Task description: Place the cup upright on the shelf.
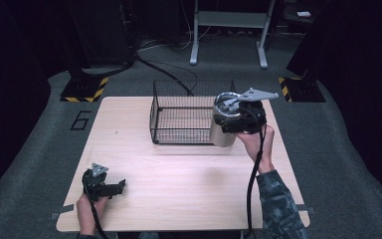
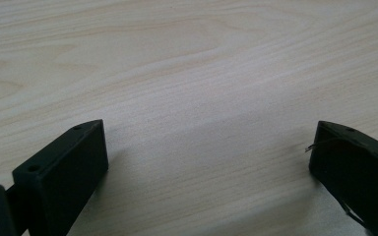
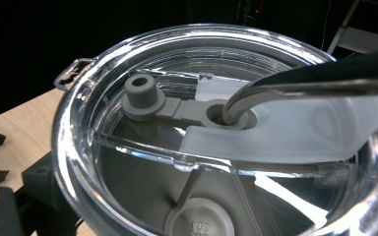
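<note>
My right gripper clamps a steel tumbler, held up at the wire basket's right front corner. Through its clear lid I see embossed digits too blurred to read. My left gripper rests open on the table; the floor reads "6".

You work at a light wooden table that stands on a grey carpet floor. The room around you is very dark. Behind the table you see a grey metal frame with two legs, and black cables lie on the floor near it. Two black bases with yellow-black warning stripes stand at the left and right. A number 6 is marked on the floor at your left.
</note>
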{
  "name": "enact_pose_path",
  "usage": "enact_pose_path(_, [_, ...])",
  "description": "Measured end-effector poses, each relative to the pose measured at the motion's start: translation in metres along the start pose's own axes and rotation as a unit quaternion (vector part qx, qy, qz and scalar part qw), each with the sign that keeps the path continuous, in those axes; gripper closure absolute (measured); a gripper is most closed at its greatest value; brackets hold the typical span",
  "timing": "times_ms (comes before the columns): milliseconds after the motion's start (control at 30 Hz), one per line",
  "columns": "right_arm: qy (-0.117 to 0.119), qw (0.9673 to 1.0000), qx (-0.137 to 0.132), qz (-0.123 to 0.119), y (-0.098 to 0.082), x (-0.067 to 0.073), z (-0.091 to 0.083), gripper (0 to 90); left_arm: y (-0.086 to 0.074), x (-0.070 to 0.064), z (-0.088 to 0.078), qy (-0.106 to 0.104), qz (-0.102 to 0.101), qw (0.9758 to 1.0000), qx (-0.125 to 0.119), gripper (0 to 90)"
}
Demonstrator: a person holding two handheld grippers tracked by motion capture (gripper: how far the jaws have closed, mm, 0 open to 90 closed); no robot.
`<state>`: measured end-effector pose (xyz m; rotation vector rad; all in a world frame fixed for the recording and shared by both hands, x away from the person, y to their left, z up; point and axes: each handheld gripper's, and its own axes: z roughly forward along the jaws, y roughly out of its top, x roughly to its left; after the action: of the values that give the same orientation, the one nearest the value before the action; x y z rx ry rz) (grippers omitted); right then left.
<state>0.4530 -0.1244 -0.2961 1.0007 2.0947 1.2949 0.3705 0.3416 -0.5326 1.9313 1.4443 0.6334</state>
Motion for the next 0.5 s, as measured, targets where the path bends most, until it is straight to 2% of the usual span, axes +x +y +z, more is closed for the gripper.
enact_pose_path(233, [0.001, 0.9999, 0.002, -0.011, 0.012, 0.0, 0.005, 3.7, 0.0, 0.0, 0.0, 0.0, 0.0, 1.0, 0.0, 1.1])
enact_pose_path(500, [0.0, 0.9999, 0.005, -0.011, 0.021, -0.002, 0.013, 3.7, 0.0, 0.0, 0.0, 0.0, 0.001, 1.0, 0.0, 1.2])
